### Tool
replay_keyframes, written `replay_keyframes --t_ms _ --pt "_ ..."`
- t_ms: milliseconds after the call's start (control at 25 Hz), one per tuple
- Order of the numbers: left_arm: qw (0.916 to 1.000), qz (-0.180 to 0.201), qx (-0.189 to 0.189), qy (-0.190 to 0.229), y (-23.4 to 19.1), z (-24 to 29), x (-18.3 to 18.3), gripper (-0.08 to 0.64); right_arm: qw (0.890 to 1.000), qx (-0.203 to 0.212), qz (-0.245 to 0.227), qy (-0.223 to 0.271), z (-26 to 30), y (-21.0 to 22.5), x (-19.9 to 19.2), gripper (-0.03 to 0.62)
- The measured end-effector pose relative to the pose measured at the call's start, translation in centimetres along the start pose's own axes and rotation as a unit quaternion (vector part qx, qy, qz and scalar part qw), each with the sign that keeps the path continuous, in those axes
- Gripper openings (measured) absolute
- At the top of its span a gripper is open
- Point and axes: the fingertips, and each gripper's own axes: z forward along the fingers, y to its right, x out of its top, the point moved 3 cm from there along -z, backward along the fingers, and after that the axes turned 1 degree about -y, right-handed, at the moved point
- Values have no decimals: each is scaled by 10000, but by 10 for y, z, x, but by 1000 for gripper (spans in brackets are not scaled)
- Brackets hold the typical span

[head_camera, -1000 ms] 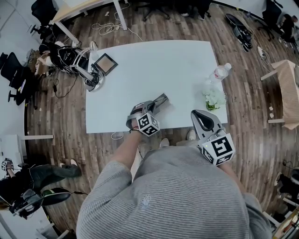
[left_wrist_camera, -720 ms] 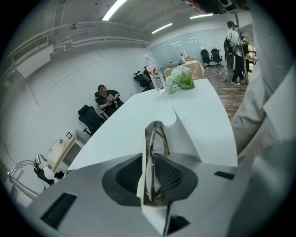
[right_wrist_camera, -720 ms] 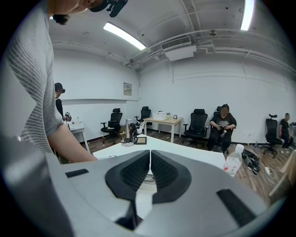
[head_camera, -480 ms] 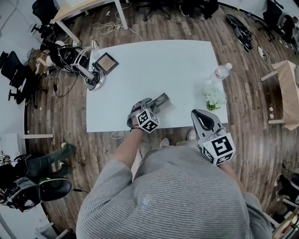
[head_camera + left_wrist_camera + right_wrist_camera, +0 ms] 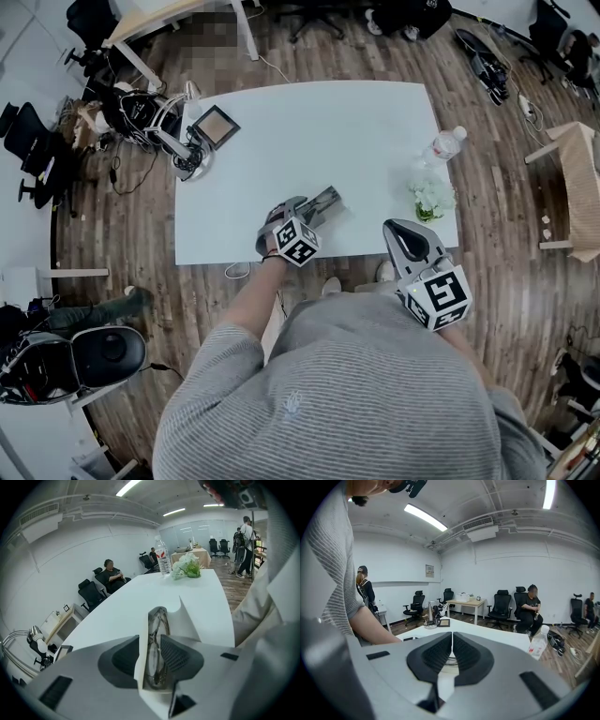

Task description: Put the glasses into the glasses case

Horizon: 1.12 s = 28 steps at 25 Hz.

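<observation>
A white glasses case (image 5: 324,201) lies near the front edge of the white table (image 5: 309,122). In the left gripper view the glasses (image 5: 157,629) lie folded inside the case (image 5: 190,619), between its upturned white walls. My left gripper (image 5: 150,644) points down at the case, and its jaws are opening with the case and glasses between them. The pads stand beside the case walls without squeezing them. In the head view the left gripper (image 5: 302,217) sits at the case's near end. My right gripper (image 5: 405,232) hovers at the table's front right corner, shut and empty, and the right gripper (image 5: 451,645) shows its pads together.
A water bottle (image 5: 443,145) and a small bunch of white flowers (image 5: 430,197) stand at the table's right edge. A framed tablet (image 5: 214,127) and a desk lamp (image 5: 183,155) sit at the far left corner. People sit on office chairs beyond the table.
The left gripper has rolled a little over the case while staying in place. The right gripper has not moved. A person on the floor at lower left has shifted away.
</observation>
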Motion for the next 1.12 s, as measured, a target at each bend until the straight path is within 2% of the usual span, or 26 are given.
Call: replay_keyframes --t_ms 520,840,1120 --pt "9993 -17 42 365 -3 -22 19 130 10000 80 -7 38 5 -5 2 15" --pt "9955 -351 238 842 -2 -65 38 130 9999 137 -10 96 7 -3 3 15" --pt "9875 -680 229 1400 12 -108 65 130 9997 227 -41 122 8 -7 3 15"
